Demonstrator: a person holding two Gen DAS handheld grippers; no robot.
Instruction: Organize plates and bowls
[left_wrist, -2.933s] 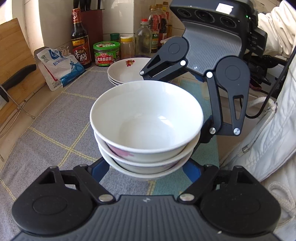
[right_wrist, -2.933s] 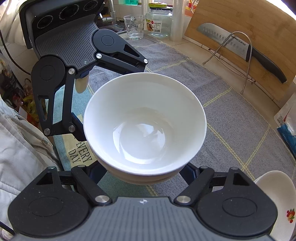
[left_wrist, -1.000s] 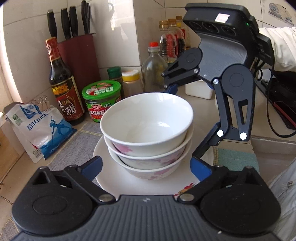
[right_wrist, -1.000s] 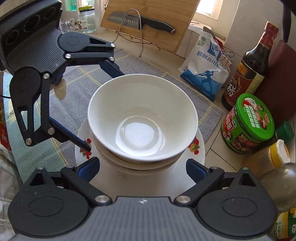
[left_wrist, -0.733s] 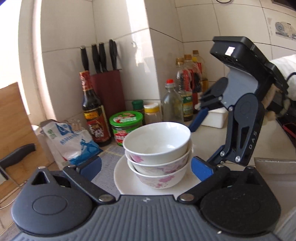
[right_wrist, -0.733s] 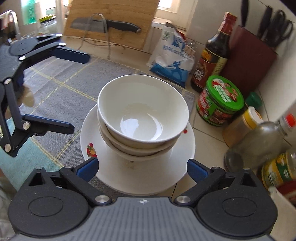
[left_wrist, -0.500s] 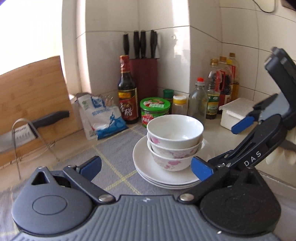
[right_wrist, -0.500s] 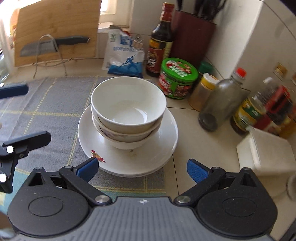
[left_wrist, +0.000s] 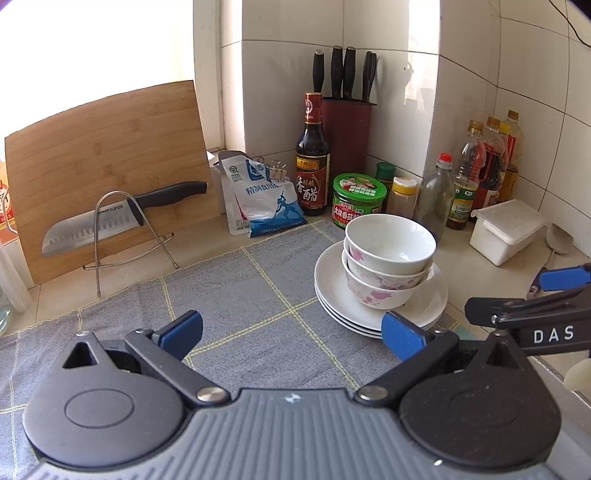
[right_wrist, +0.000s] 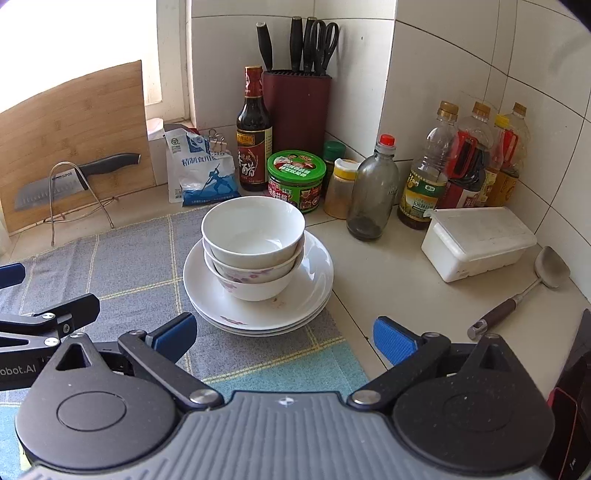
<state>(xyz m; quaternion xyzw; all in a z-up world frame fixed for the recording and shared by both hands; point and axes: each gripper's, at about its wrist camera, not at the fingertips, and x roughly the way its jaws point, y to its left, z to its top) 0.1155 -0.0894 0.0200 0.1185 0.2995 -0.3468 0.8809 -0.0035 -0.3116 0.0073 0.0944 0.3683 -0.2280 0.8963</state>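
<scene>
Three nested bowls (right_wrist: 254, 243) sit on the stacked plates (right_wrist: 310, 284) near the bench's back corner, beside the jars. Left gripper (left_wrist: 291, 330) and right gripper (right_wrist: 282, 338) are both wide and empty. Judged finished; pull away level, clear of the rims.

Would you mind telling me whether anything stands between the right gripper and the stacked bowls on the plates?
Nothing visible does. The right gripper is open, and only bare grey mat and the near rim of the plates lie before the stacked bowls. The bottles and jar stand behind them.
</scene>
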